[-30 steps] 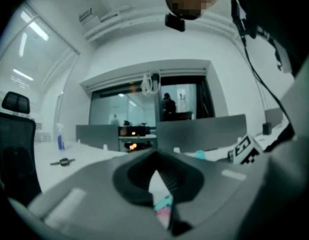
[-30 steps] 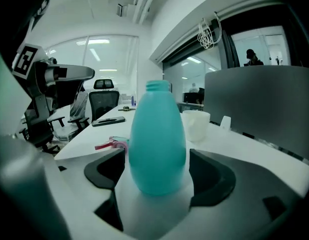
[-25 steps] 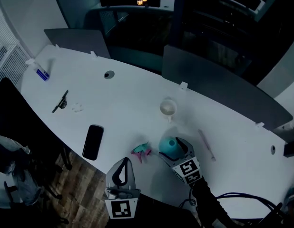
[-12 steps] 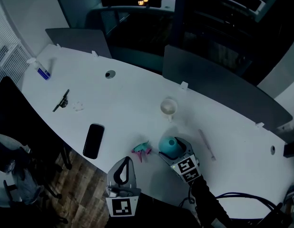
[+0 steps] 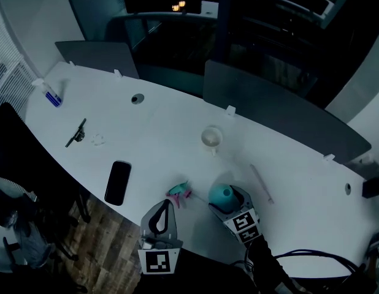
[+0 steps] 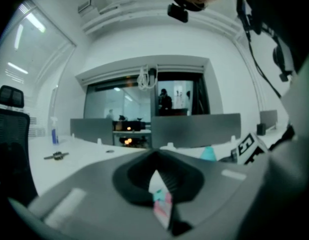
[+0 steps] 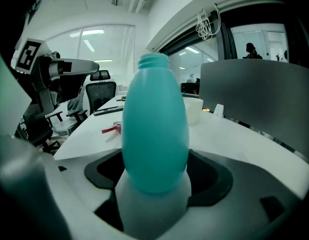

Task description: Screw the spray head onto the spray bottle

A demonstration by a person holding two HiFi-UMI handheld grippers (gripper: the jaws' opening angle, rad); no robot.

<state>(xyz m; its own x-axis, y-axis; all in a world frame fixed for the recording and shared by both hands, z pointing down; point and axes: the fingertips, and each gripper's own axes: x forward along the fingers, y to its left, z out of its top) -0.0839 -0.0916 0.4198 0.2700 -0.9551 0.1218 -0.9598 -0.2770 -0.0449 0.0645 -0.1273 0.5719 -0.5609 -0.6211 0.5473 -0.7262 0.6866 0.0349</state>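
My right gripper [image 5: 230,201] is shut on the lower part of a teal spray bottle [image 5: 221,194], which has a bare threaded neck and no head. In the right gripper view the bottle [image 7: 154,129] stands upright between the jaws [image 7: 154,186]. The pink and teal spray head [image 5: 179,193] lies on the white table [image 5: 159,146], left of the bottle. My left gripper [image 5: 166,204] is shut and holds nothing, its tips just short of the spray head. In the left gripper view the spray head [image 6: 162,205] shows beyond the closed jaws [image 6: 155,158].
A black phone [image 5: 118,182] lies near the table's front edge on the left. A white cup [image 5: 210,137] stands behind the bottle, and a thin white stick [image 5: 261,184] lies to its right. A black clip [image 5: 76,132] and a small bottle [image 5: 49,94] sit at far left. Grey dividers [image 5: 281,112] line the far edge.
My right gripper has drawn the teal bottle a little toward the near edge of the table. The left gripper and the spray head have stayed where they were.
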